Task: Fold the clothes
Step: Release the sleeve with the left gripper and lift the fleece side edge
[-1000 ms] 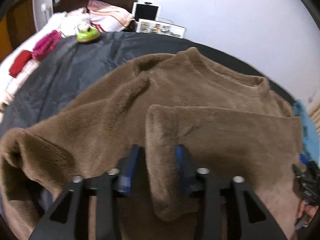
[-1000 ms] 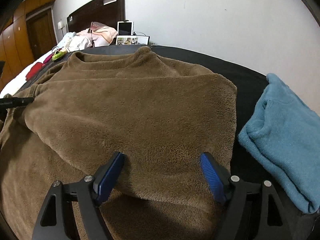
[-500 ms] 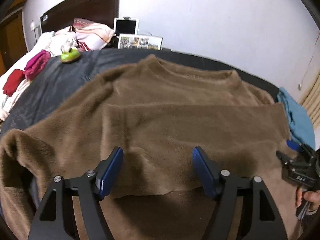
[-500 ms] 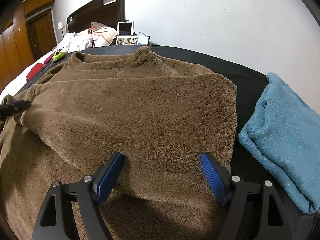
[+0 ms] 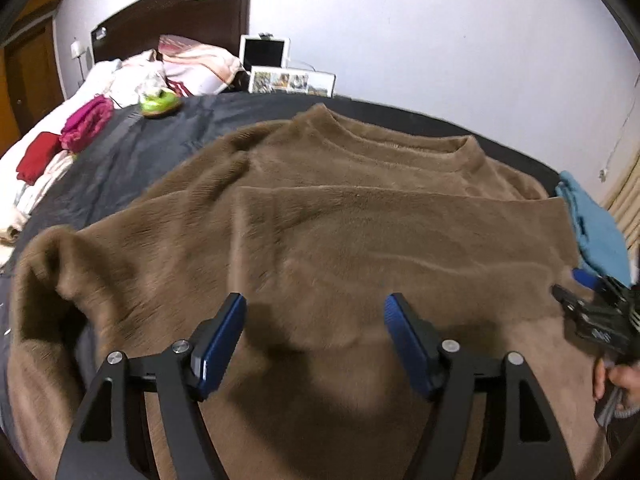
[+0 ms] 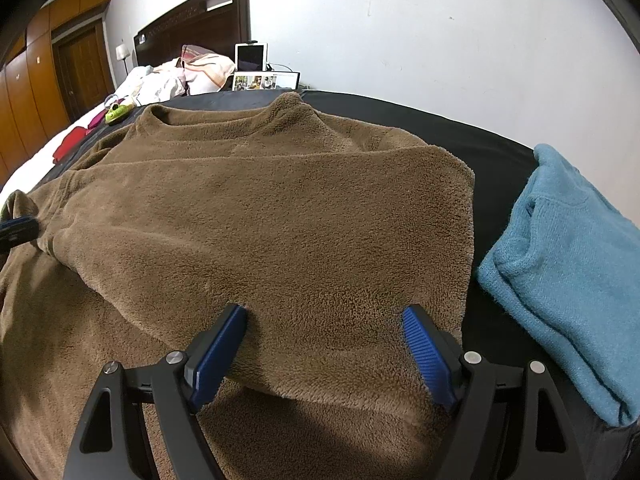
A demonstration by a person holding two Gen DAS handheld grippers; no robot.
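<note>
A brown fleece sweater (image 5: 360,240) lies spread on the dark bedcover (image 5: 132,160), collar toward the wall. One sleeve is folded across its chest (image 6: 280,220). My left gripper (image 5: 314,344) is open and empty, just above the sweater's lower part. My right gripper (image 6: 324,352) is open and empty over the folded sleeve near the sweater's right edge. The right gripper also shows at the right edge of the left wrist view (image 5: 592,312). A tip of the left gripper shows at the left edge of the right wrist view (image 6: 18,230).
A folded blue sweater (image 6: 568,264) lies right of the brown one. A green object (image 5: 158,102), pink (image 5: 86,124) and red (image 5: 38,156) clothes sit at the far left. Pillows (image 5: 192,64), a tablet (image 5: 264,52) and a headboard (image 5: 172,20) stand at the back.
My left gripper let go of the sleeve it held, opened wide and drew back. The sleeve now lies flat across the chest. The right gripper stayed put.
</note>
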